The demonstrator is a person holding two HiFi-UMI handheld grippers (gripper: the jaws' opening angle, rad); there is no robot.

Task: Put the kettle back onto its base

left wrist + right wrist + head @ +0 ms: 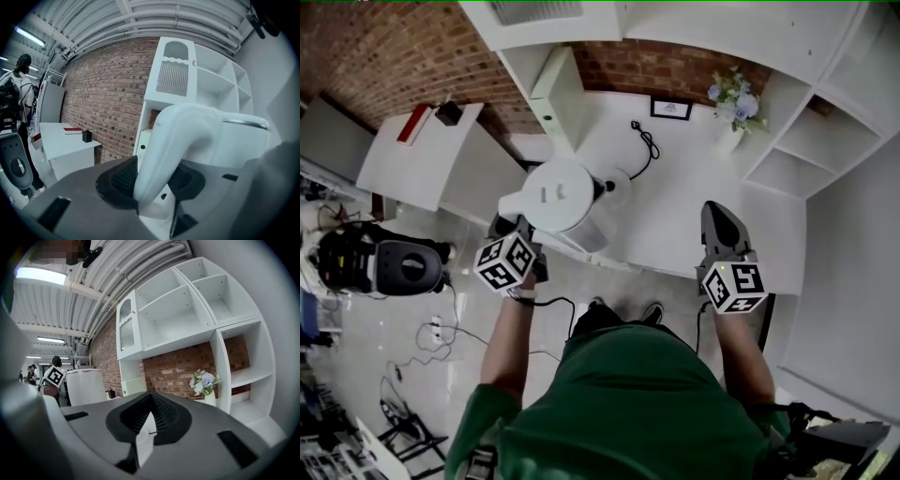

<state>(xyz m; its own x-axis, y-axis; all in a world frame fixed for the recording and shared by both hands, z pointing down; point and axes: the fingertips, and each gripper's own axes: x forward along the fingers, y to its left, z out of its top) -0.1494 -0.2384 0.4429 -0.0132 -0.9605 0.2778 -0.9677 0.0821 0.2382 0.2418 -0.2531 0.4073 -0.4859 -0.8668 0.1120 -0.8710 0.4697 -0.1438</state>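
The left claw (523, 242) is closed on the white handle (171, 145) of the kettle (558, 195). In the left gripper view its two dark pads press the handle from both sides. The kettle stands upright, with the lid on top. It is just beside the kettle base (621, 183), on the base's left side in the head view, and its round body covers a part of the base's edge. Whether the kettle touches the base or the white surface (694, 211), I cannot tell.

The right claw (719, 217) is well apart from the base, to the right of it and nearer to the person, above the same surface. Its jaws are almost together, with only a thin gap, and nothing is between them (149, 418).

A black cord (647, 145) lies on the surface behind the base and runs toward the brick wall. Further behind the base a small framed picture (671, 109) stands at the wall. To the right of it, further from the base, is a vase with pale flowers (733, 98).
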